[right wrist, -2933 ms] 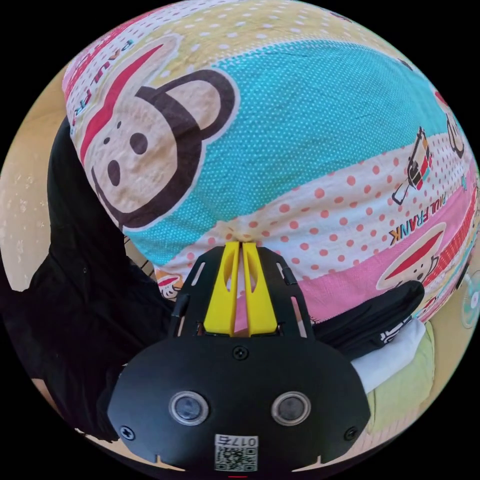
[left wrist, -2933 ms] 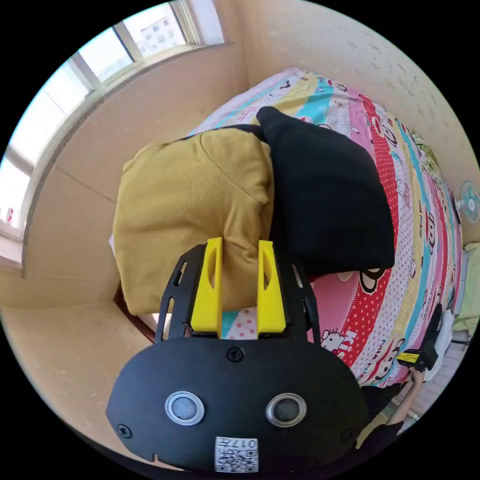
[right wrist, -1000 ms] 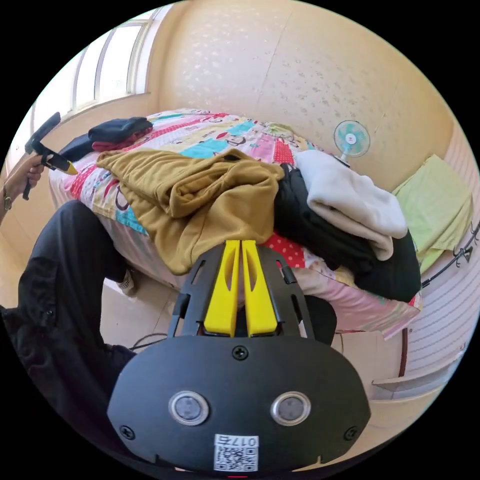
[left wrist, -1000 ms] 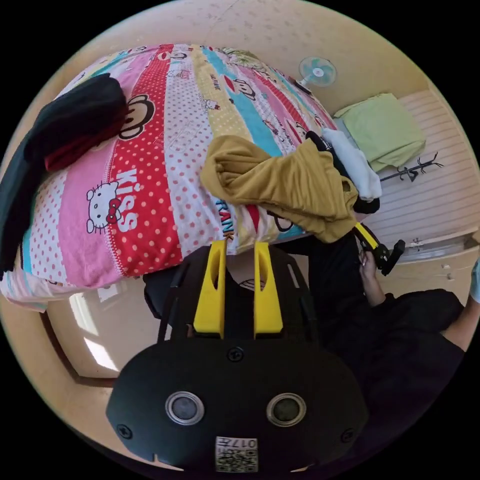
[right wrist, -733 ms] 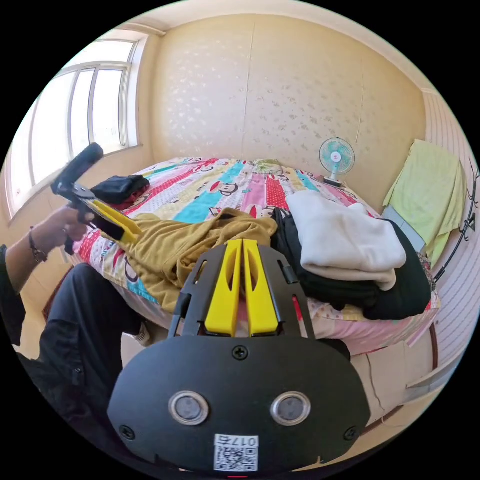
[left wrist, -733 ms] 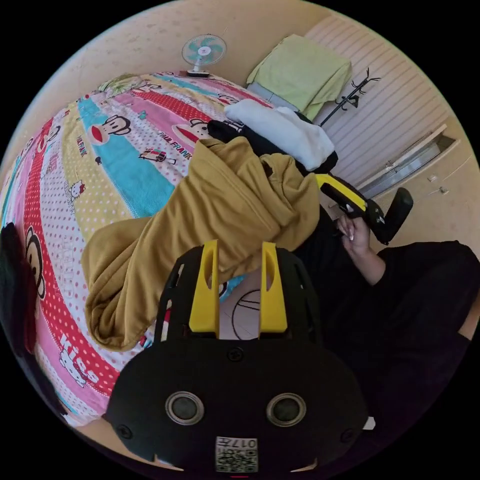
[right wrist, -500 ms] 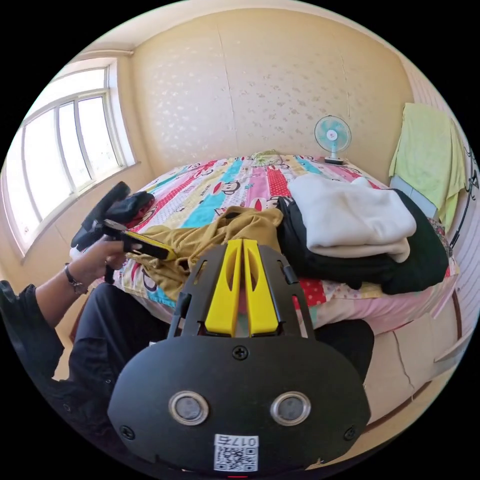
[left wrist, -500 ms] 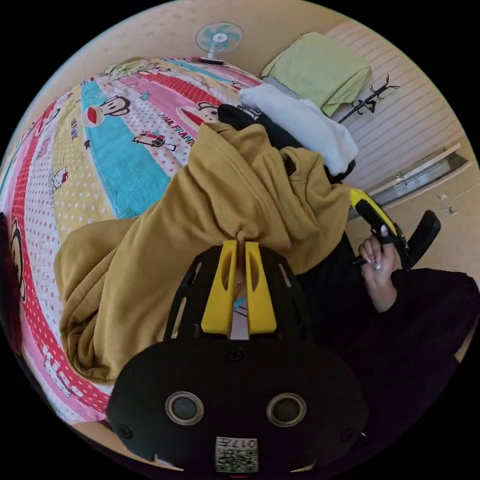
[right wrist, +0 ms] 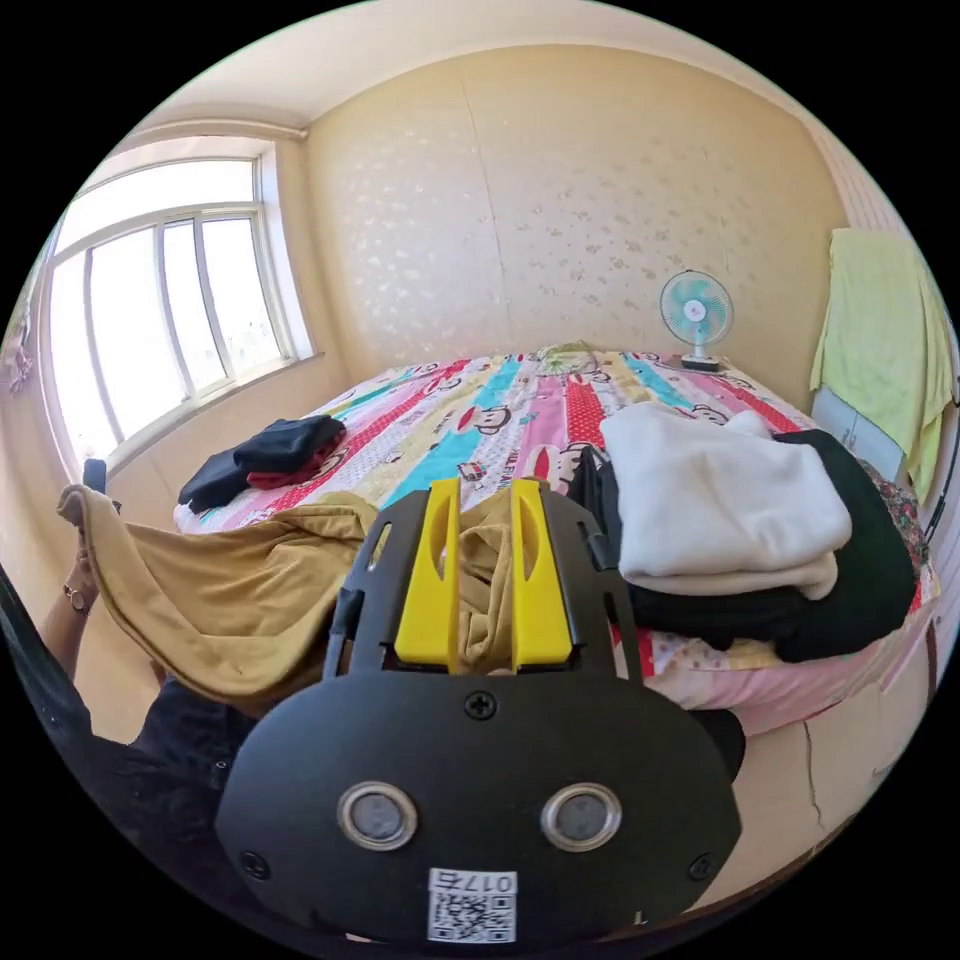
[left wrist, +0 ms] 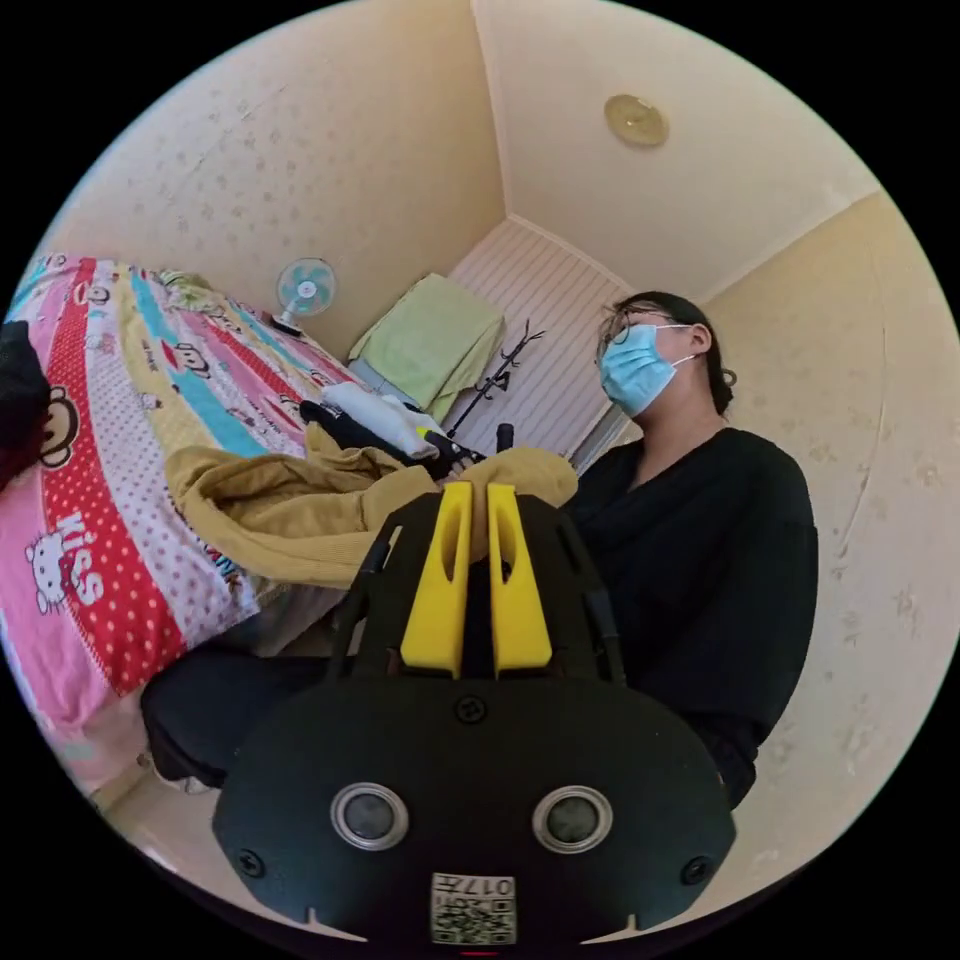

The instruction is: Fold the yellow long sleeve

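Left gripper (left wrist: pixel 470 492) fingers pinching yellow long sleeve (left wrist: pixel 290 500), right gripper (right wrist: pixel 484 490) fingers apart, cloth between them

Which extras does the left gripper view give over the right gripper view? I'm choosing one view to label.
Left gripper view: a person's black top, a round ceiling fitting, and the left hand-held gripper shut on cloth. Right gripper view: the window and the open right hand-held gripper. Both: the mustard-yellow long-sleeve top, striped cartoon bedsheet, small blue fan and white folded garment.
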Tool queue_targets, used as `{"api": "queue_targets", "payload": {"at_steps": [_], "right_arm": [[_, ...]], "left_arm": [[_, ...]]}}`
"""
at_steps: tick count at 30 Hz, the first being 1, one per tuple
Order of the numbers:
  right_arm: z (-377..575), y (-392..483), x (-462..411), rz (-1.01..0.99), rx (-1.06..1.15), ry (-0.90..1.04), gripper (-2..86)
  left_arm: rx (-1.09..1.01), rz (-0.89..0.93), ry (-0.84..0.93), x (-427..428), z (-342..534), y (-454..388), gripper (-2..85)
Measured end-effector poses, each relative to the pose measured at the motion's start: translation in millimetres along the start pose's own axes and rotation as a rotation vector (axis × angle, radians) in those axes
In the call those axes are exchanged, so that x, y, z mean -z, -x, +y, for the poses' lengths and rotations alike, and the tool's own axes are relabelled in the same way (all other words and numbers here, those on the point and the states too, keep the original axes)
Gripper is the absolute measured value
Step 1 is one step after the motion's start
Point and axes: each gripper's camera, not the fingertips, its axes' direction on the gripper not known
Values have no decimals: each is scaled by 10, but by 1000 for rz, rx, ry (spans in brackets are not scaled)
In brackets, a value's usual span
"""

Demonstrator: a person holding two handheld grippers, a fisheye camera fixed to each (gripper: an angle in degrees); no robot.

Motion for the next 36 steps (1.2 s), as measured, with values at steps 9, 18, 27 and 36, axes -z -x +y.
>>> {"api": "queue_targets", "payload": {"at_steps": [9,18,27,36], "right_arm": [[-121,697,-2068,35,268,552,78],[-576,534,-2304,-82,56,528,70],[-915,586,-2426,-169,-4,513,92],[-886,1152,-2737,30,84,442,79]], "left_arm": [[272,-450,74,-320,-338,208,76],[-97,-364,415,-2491,-1929,315,131],[-104,-422,412,-3120,-2356,722,20],[533,-945,-366,-483,-1664,856,55]]}}
